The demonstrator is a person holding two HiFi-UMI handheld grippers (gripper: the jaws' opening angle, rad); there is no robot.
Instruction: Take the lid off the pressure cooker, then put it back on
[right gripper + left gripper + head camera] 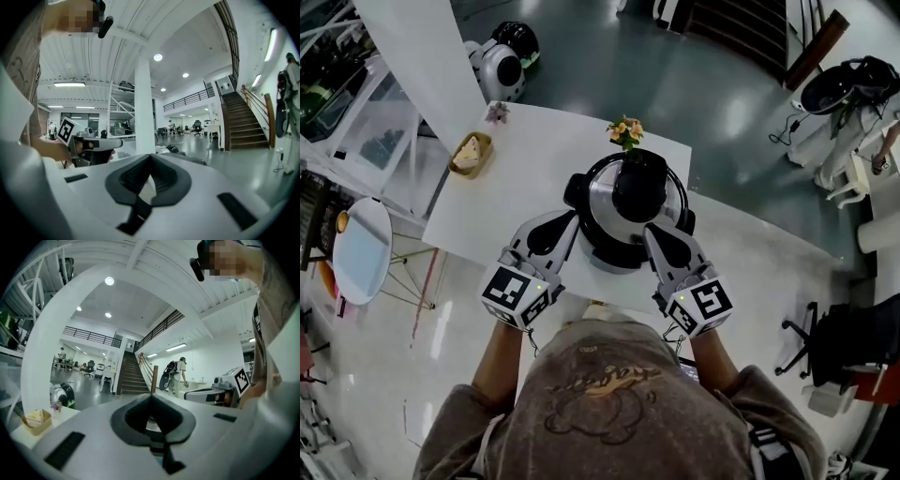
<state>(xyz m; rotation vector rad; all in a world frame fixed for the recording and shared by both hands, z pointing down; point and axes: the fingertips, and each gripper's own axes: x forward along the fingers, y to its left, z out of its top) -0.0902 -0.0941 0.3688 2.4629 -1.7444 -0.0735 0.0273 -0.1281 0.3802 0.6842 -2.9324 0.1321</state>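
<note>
Pressure cooker [614,255] sits mid-surface [534,164], at the near edge, right in front of the person. Lid [602,195] is on: steel disc w/ a big black knob [639,183] on top and a black side handle [577,190] sticking out at the left.

Both grippers are up at the pot, one per side, angled in toward it. Left gripper [570,220] has its tip just beside the cooker's near-left flank, right below that side handle. Right gripper [650,232] has its tip at the near-right rim, just under the knob as seen from the head view. Can't tell if either actually touches.

Left gripper view: jaws pressed together, nothing between them. Right gripper view: same, closed tight and empty. Neither has hold of the lid or the knob. Each gripper view catches the other gripper across the way, not the pot.

Elsewhere on the surface: small basket [472,155] at the far-left edge, well apart from the cooker; little bunch of flowers [626,131] just behind it.
</note>
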